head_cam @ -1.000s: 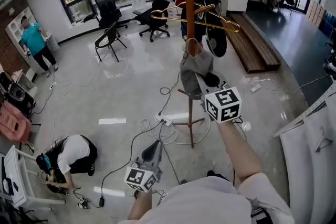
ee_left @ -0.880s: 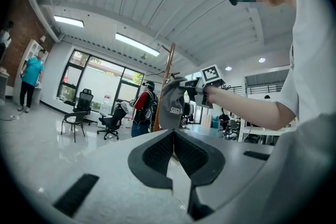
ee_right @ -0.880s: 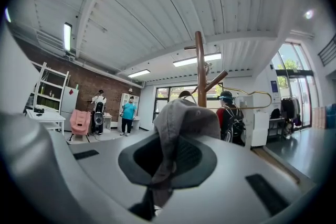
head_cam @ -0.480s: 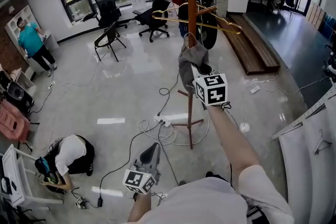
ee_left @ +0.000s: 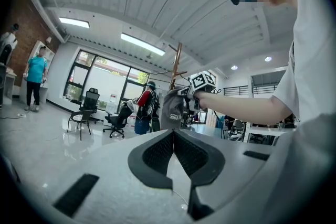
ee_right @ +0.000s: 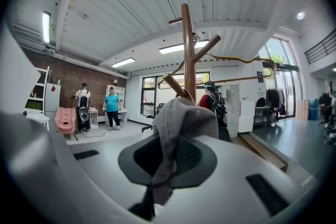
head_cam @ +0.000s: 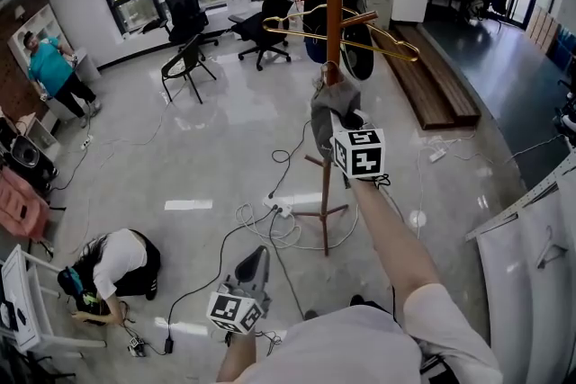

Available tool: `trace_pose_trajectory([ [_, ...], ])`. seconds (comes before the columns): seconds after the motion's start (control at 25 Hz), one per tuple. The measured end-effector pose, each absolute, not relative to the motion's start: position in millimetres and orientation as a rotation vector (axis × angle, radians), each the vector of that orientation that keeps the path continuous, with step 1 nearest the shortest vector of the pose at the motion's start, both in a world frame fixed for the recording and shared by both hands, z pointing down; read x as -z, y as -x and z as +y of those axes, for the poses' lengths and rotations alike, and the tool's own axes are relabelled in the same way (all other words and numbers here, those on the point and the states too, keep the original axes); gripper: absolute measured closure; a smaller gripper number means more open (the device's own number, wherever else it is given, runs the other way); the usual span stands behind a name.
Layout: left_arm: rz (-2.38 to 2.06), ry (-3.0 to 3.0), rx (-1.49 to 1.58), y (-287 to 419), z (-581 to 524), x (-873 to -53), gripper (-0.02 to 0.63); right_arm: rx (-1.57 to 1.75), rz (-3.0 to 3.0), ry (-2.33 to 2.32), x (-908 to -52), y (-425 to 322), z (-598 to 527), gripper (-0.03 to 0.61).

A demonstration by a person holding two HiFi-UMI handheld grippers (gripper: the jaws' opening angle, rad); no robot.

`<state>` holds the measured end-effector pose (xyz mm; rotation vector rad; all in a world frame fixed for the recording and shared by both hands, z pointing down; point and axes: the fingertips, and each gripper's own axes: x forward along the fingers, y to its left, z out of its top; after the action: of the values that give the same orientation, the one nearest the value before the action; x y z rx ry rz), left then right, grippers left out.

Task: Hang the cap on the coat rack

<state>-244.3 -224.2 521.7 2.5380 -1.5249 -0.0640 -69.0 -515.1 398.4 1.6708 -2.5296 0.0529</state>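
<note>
A grey cap [head_cam: 333, 101] hangs from my right gripper [head_cam: 341, 123], which is shut on its fabric. The cap sits right against the brown pole of the coat rack [head_cam: 332, 31], just below the angled pegs. In the right gripper view the cap [ee_right: 184, 118] drapes over the jaws, with a strip pinched between the pads, and the coat rack [ee_right: 187, 50] stands close behind. My left gripper [head_cam: 257, 254] is held low near my body, shut and empty. In the left gripper view, its jaws [ee_left: 173, 136] point toward the cap [ee_left: 172, 107].
A gold wire hanger [head_cam: 360, 36] hangs on the rack's pegs. Cables and a power strip [head_cam: 283, 209] lie by the rack's feet. A person crouches on the floor [head_cam: 117, 265] at left. Office chairs [head_cam: 189, 58], a wooden bench [head_cam: 432, 76] and standing people are farther off.
My right gripper has carried the cap forward and a little left, up against the rack's pole. The left gripper has stayed put.
</note>
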Motion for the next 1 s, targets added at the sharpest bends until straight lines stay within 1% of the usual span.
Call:
trace_pose_trajectory([
  [0.36, -1.524, -2.525, 0.059, 248.4, -224.9, -527.3, 0.603, -0.078, -2.502, -1.688, -413.6, 71.5, -526.1, 0.555],
  [1.0, -1.538, -2.512, 0.047, 251.1, -226.4, -527.6, 0.603, -0.057, -2.490, -1.662, -415.9, 73.4, -534.6, 0.549],
])
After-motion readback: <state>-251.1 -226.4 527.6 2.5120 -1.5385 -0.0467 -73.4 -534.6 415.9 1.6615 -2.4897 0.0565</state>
